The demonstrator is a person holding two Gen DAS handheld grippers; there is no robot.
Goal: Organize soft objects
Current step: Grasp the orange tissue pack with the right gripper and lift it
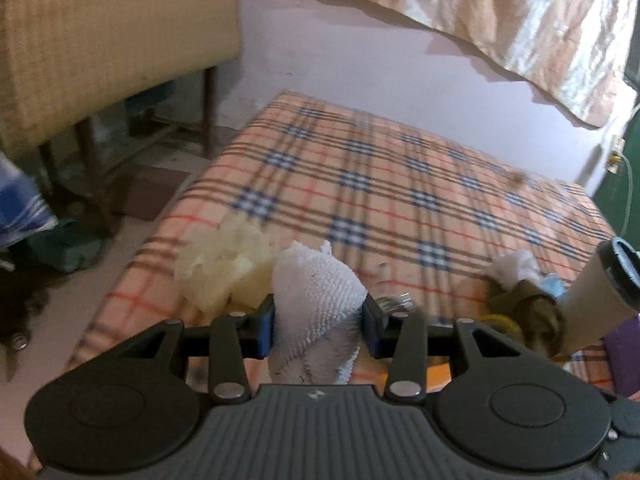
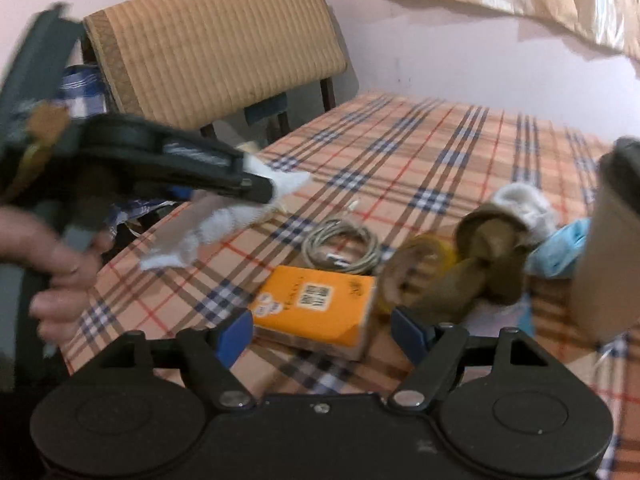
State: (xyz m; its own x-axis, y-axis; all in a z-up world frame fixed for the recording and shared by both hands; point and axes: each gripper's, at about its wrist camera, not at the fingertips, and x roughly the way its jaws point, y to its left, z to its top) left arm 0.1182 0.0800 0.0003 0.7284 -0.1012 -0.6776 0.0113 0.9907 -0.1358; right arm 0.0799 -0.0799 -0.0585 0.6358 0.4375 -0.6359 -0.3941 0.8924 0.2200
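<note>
My left gripper (image 1: 319,330) is shut on a white knitted cloth (image 1: 320,292) and holds it above the plaid-covered table (image 1: 400,184). The same cloth (image 2: 208,228) hangs from the left gripper in the right wrist view. A cream-coloured soft bundle (image 1: 224,264) lies on the table just left of it. My right gripper (image 2: 322,330) is open and empty, low over an orange box (image 2: 316,308). Olive-brown socks (image 2: 480,268), a white fluffy piece (image 2: 524,204) and a light blue cloth (image 2: 560,248) lie at the right.
A coiled grey cable (image 2: 340,248) lies behind the orange box. A tan cup with a dark lid (image 2: 608,248) stands at the right edge. A chair with a woven yellow back (image 2: 224,48) stands behind the table. A pink wall is beyond.
</note>
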